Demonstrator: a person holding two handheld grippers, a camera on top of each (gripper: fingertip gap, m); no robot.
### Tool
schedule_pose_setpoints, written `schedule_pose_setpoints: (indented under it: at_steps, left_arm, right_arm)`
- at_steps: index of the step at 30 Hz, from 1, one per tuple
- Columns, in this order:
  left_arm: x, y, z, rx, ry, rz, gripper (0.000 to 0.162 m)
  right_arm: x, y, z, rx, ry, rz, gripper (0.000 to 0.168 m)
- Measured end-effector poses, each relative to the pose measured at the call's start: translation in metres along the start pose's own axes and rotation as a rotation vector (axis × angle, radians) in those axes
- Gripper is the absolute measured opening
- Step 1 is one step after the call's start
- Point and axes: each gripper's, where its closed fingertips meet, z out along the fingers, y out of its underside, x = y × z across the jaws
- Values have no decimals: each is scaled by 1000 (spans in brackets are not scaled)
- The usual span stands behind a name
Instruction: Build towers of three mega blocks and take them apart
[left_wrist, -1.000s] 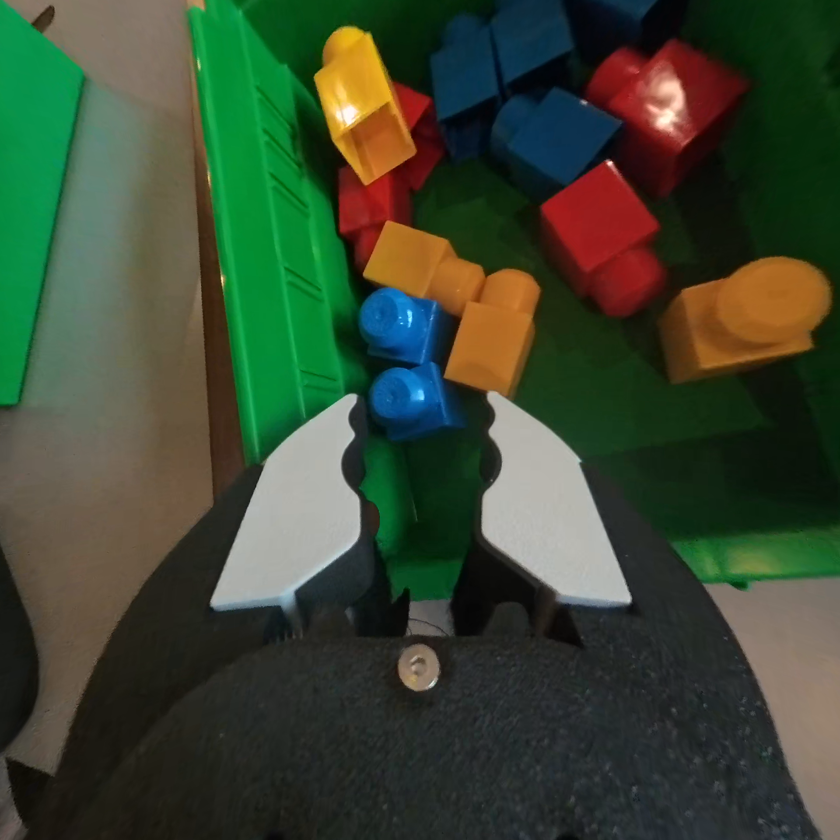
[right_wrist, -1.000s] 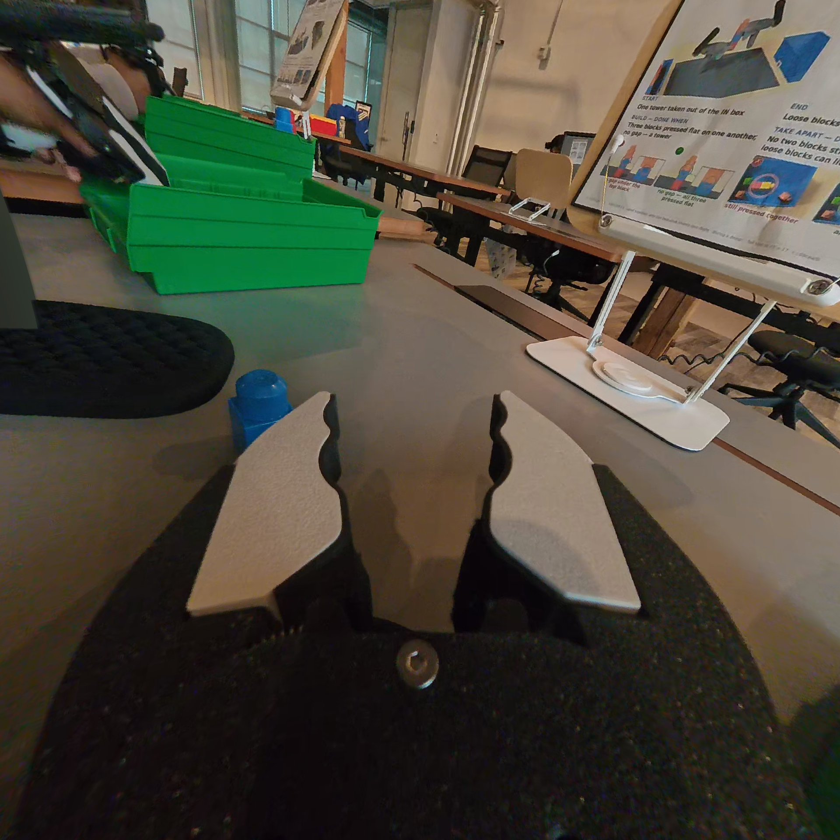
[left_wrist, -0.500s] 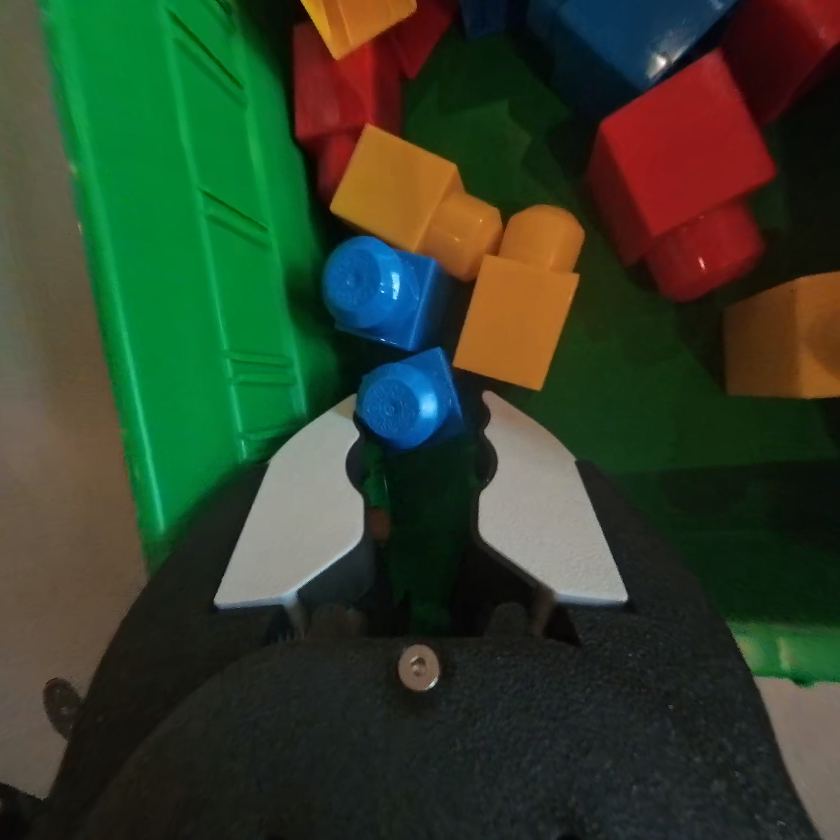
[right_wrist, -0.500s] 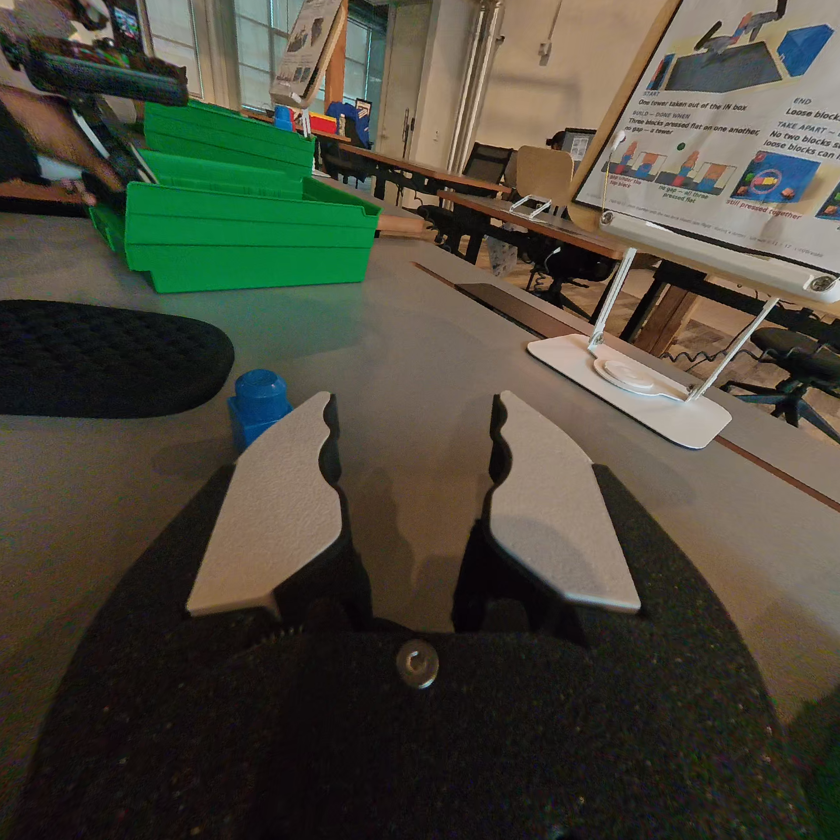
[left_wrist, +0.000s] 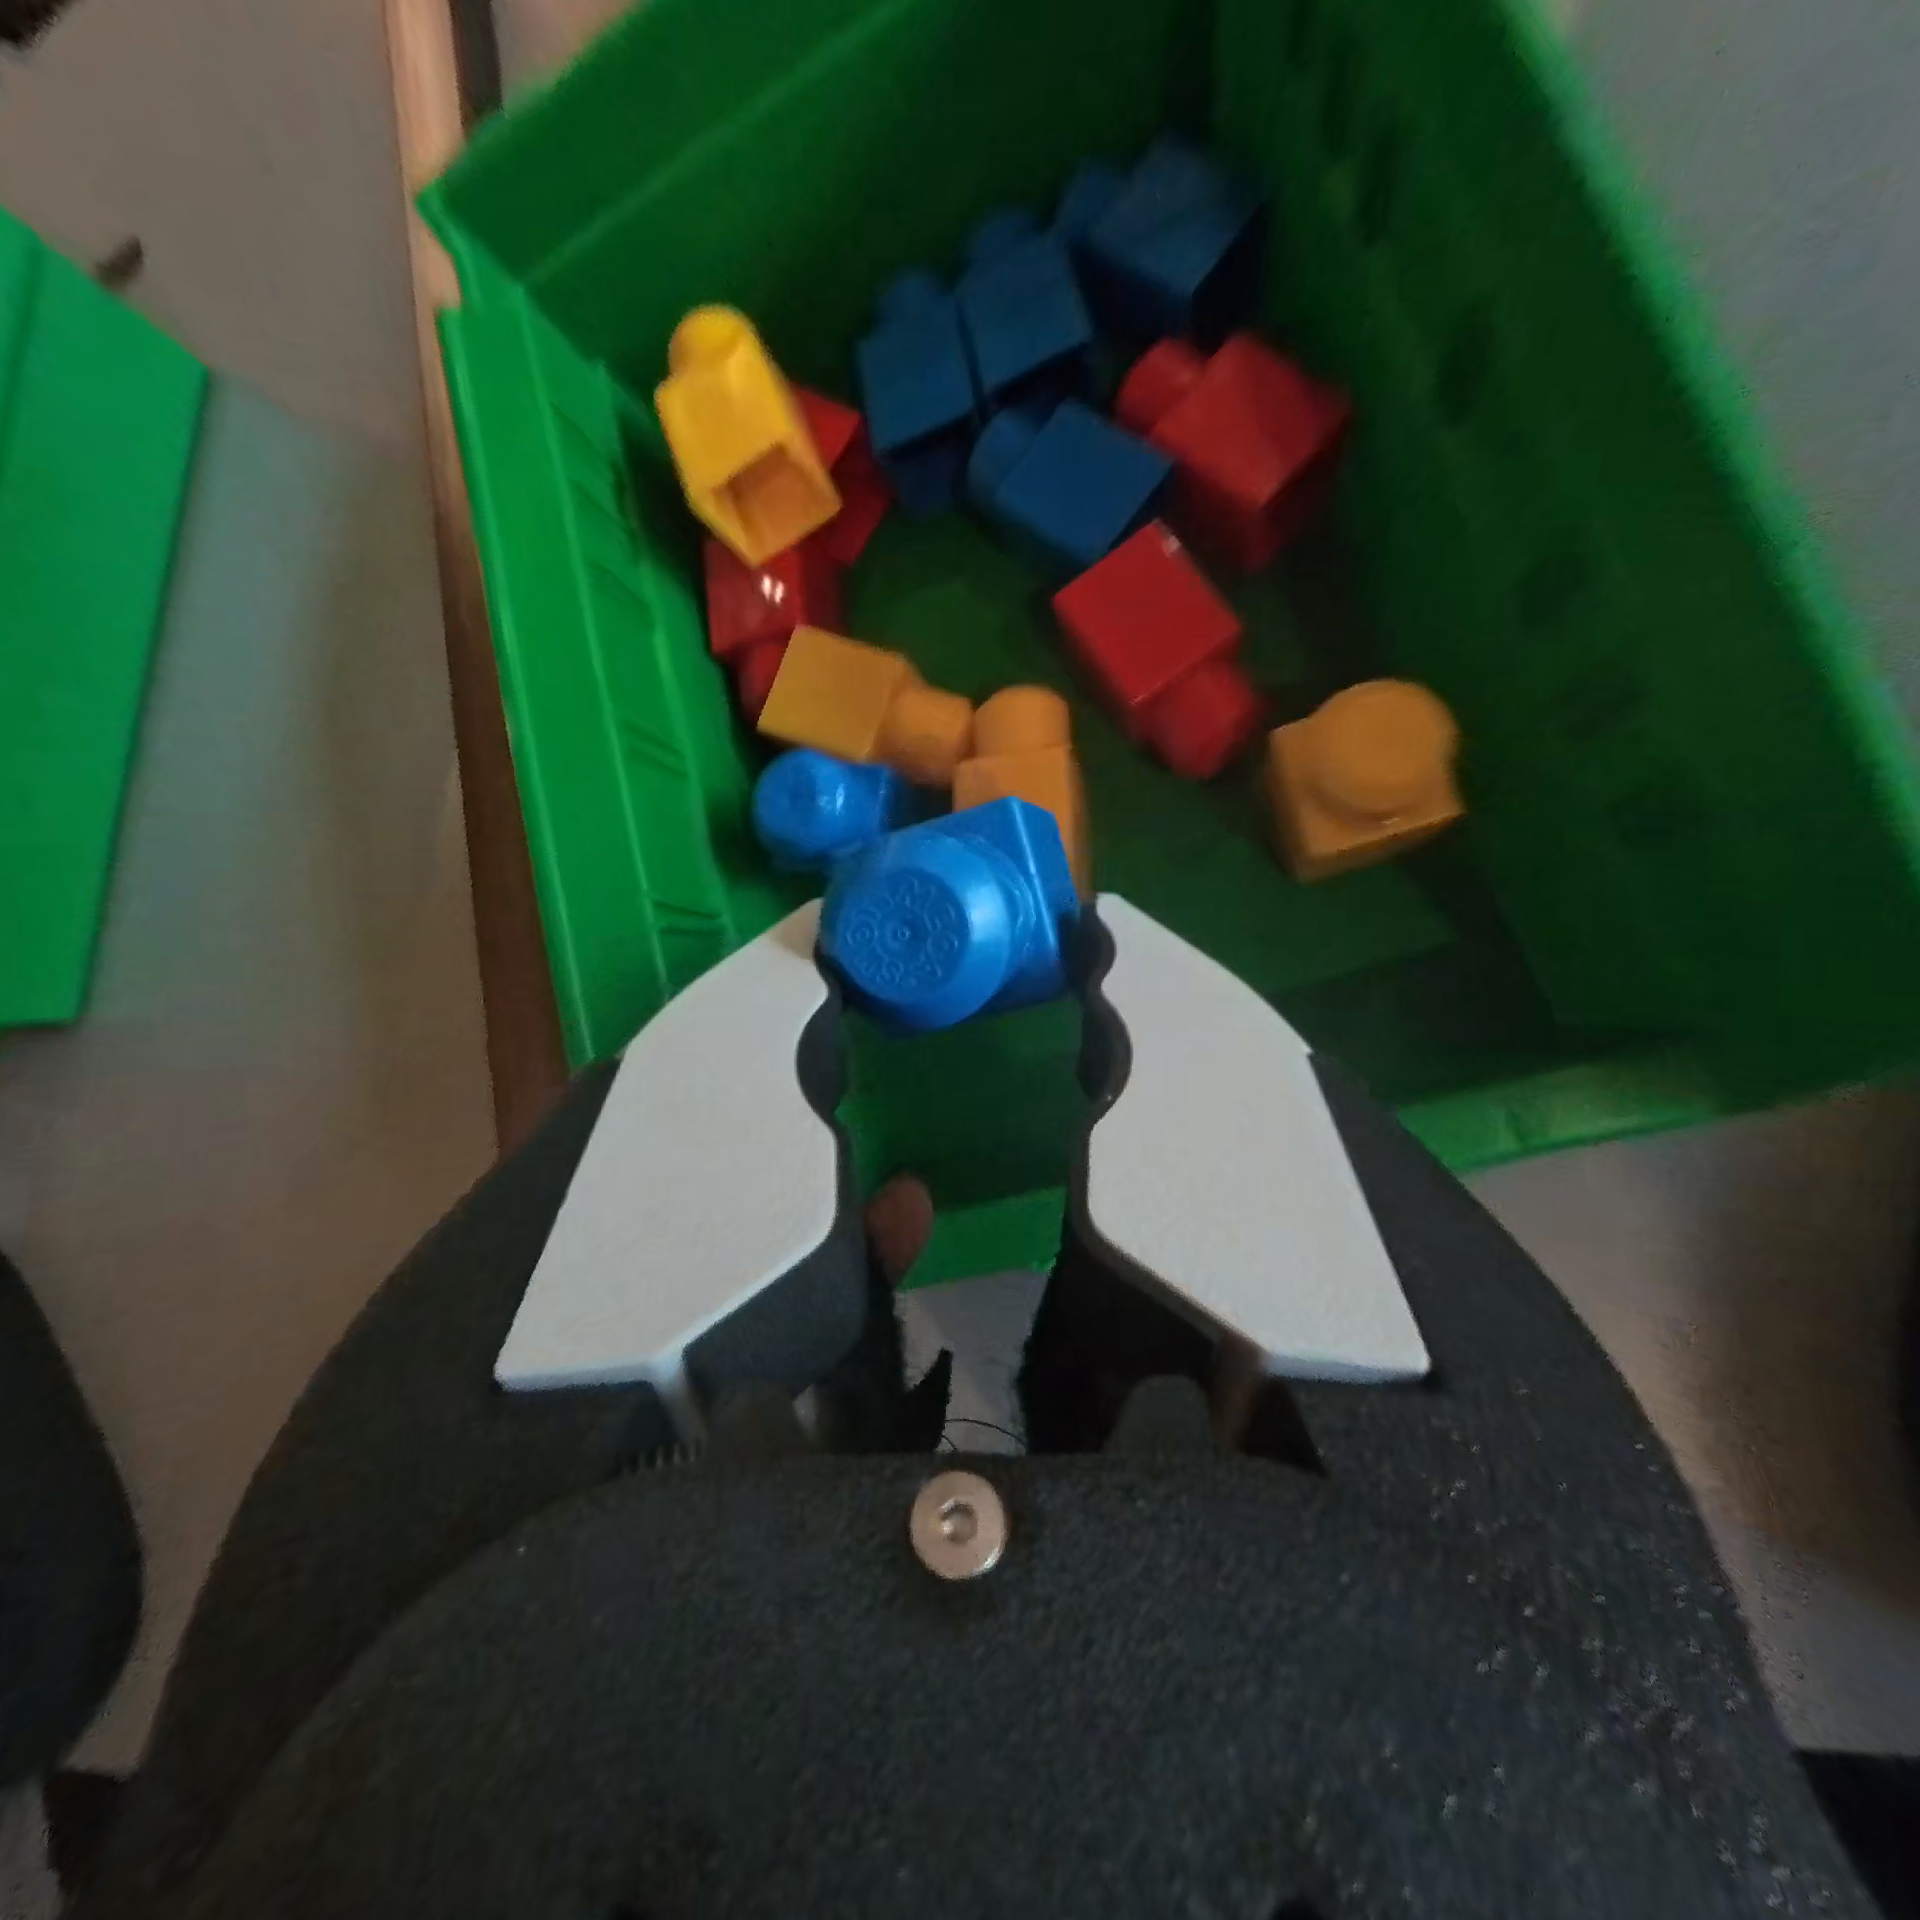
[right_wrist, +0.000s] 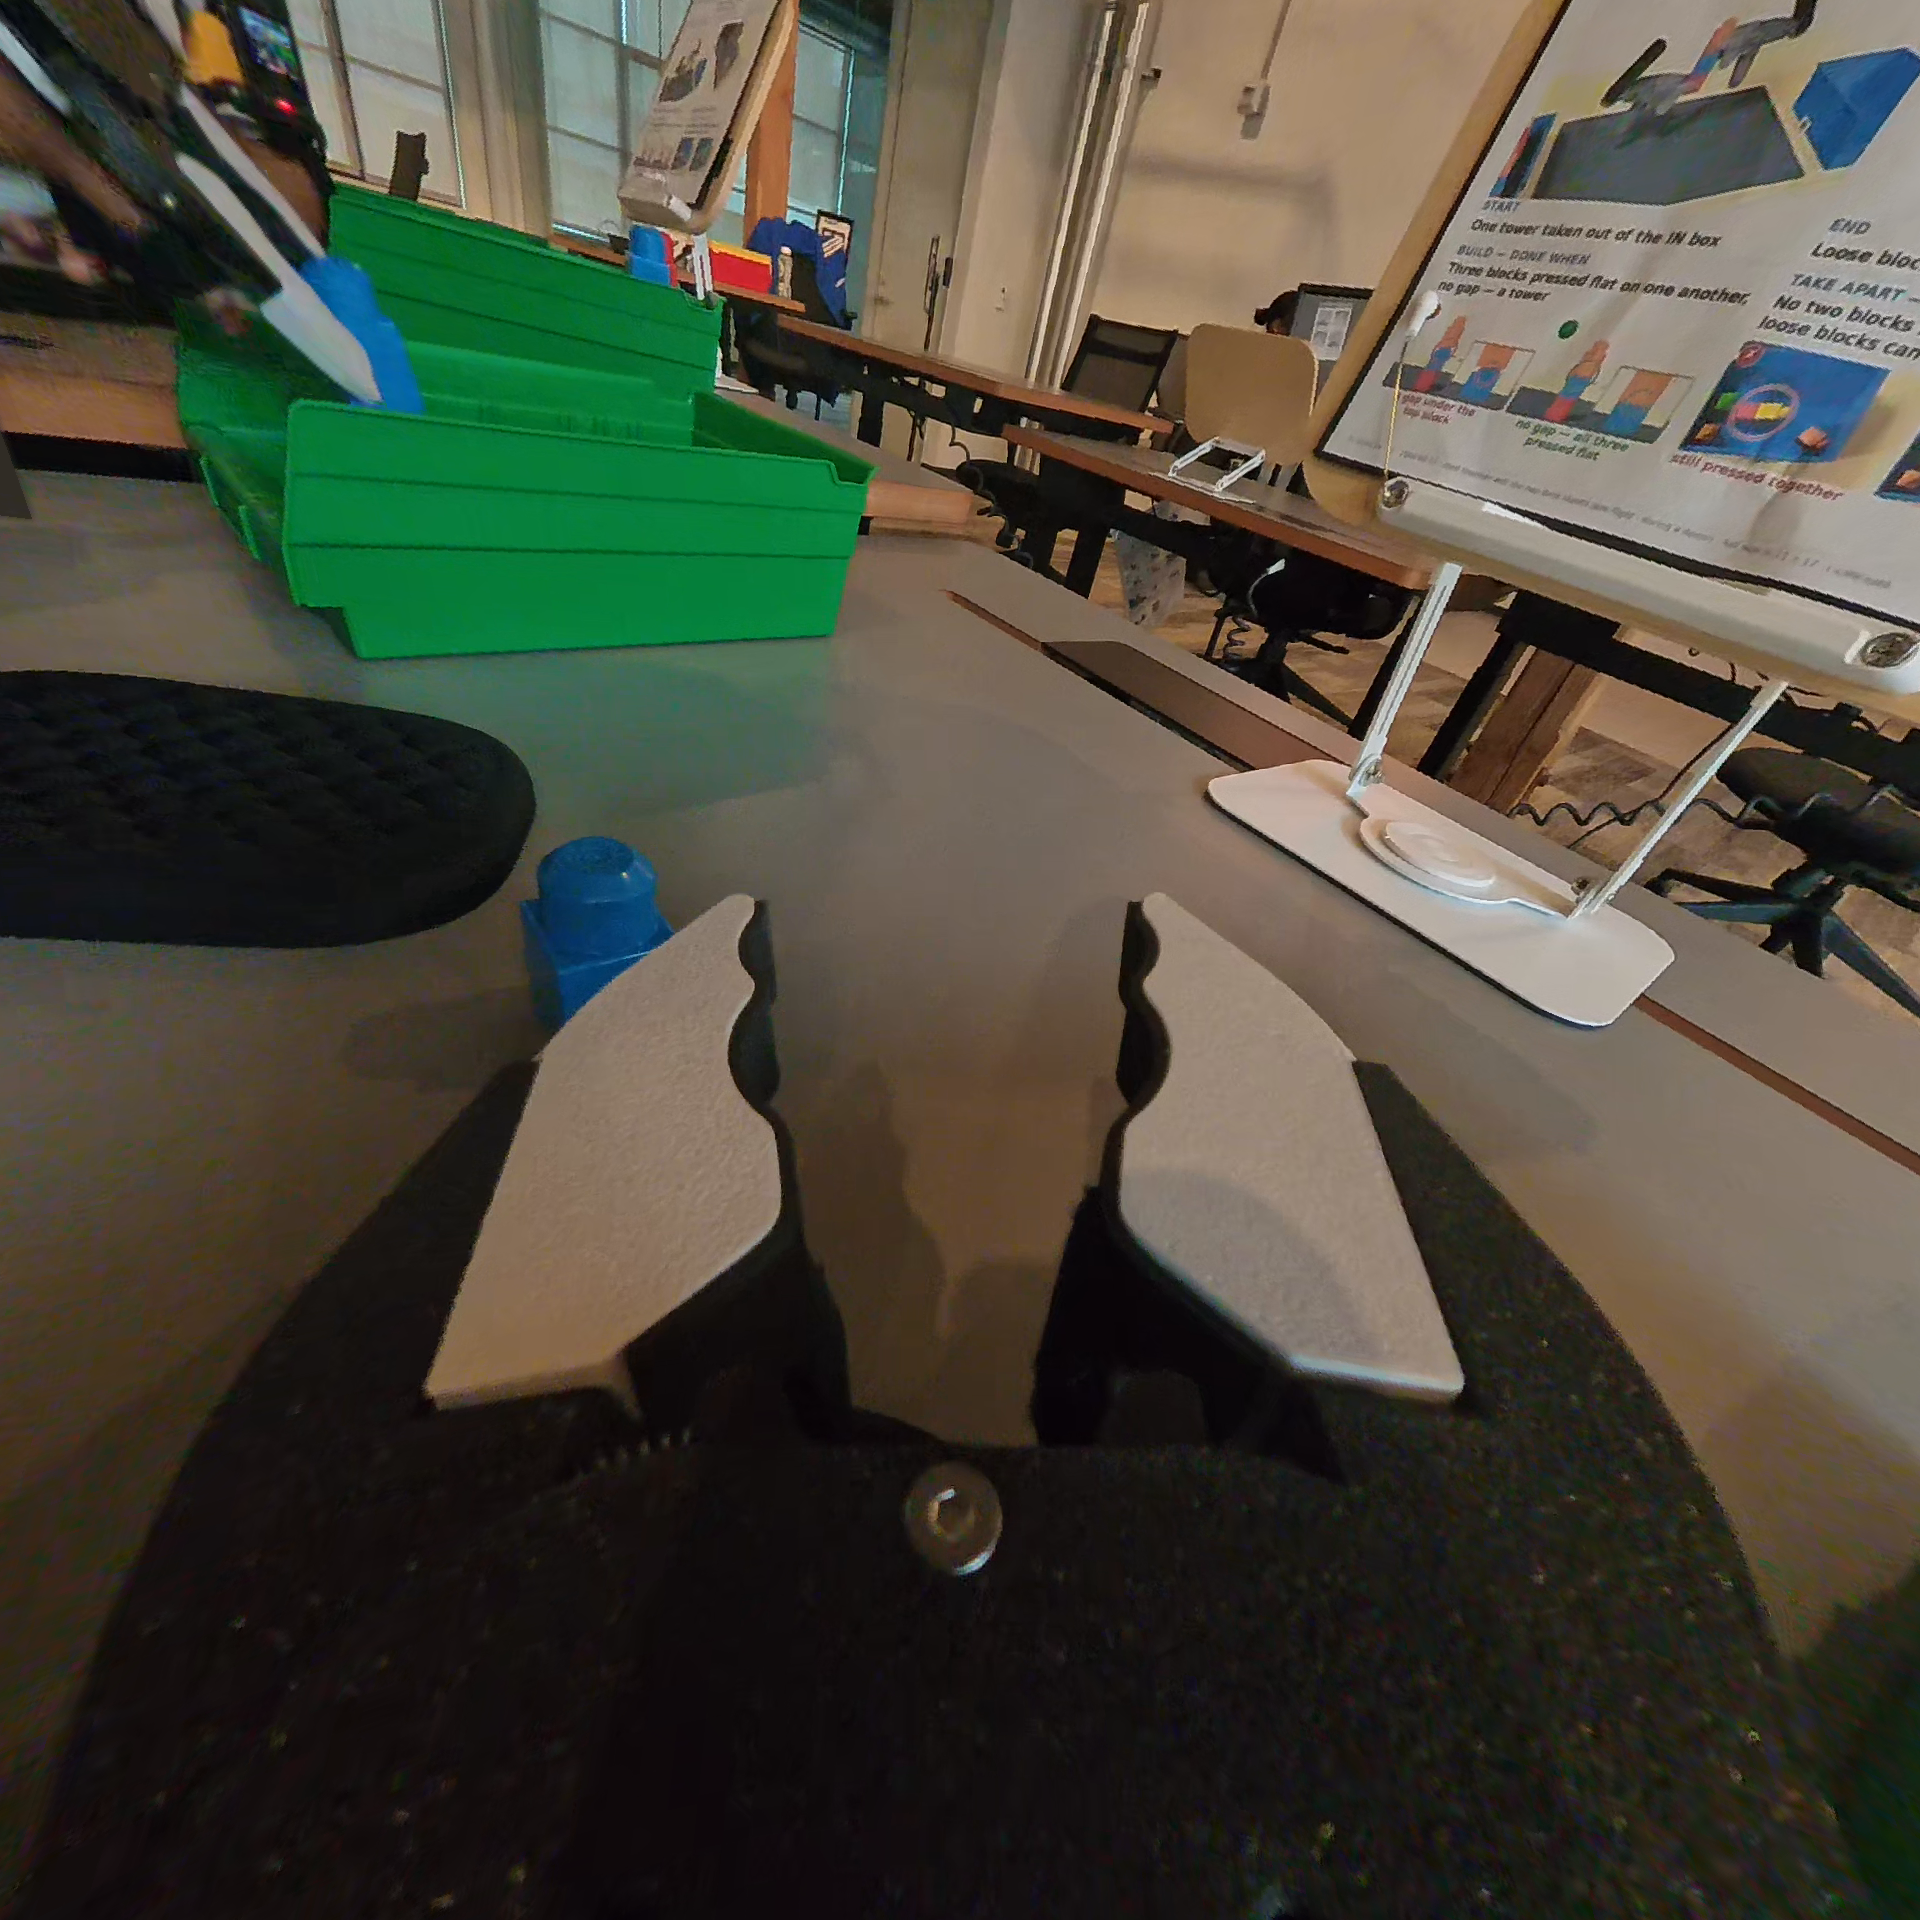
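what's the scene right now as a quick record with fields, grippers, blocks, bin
left gripper: shut on a blue mega block, held above the green bin, stud toward the camera
right gripper: open, empty, low over the grey table
block on table: one blue block, upright, stud up, just left of the right gripper
bin contents: loose blue, red, yellow and orange blocks
tower: none started
other items: black mat; instruction board on a white stand
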Motion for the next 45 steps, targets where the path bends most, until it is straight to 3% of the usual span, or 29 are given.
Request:
schedule_pose_setpoints:
  at_steps: [7, 13, 22, 29, 34, 38, 45]
  left_arm:
    - [72, -61, -46, 235, 181, 176, 41]
    - [156, -91, -77, 355, 374, 388, 41]
    - [242, -104, -100, 410, 557, 598, 40]
    - [283, -106, -100, 409, 578, 650, 41]
    - [299, -109, -93, 394, 538, 674, 40]
    - [307, -107, -89, 379, 507, 714, 41]
    - [312, -105, -85, 376, 490, 730, 41]
  right_arm:
    - [0, -1, -1, 9, -3, -1, 64]
    - [-14, -10, 1, 6, -80, -32, 64]
    - [-71, -89, 18, 104, -336, -106, 56]
    - [-92, -123, 49, 46, -321, -20, 49]
    - [-110, -105, 71, -115, -331, -33, 48]
    - [-107, -98, 78, -157, -306, -17, 34]
    - [-110, -84, 79, -225, -327, -52, 26]
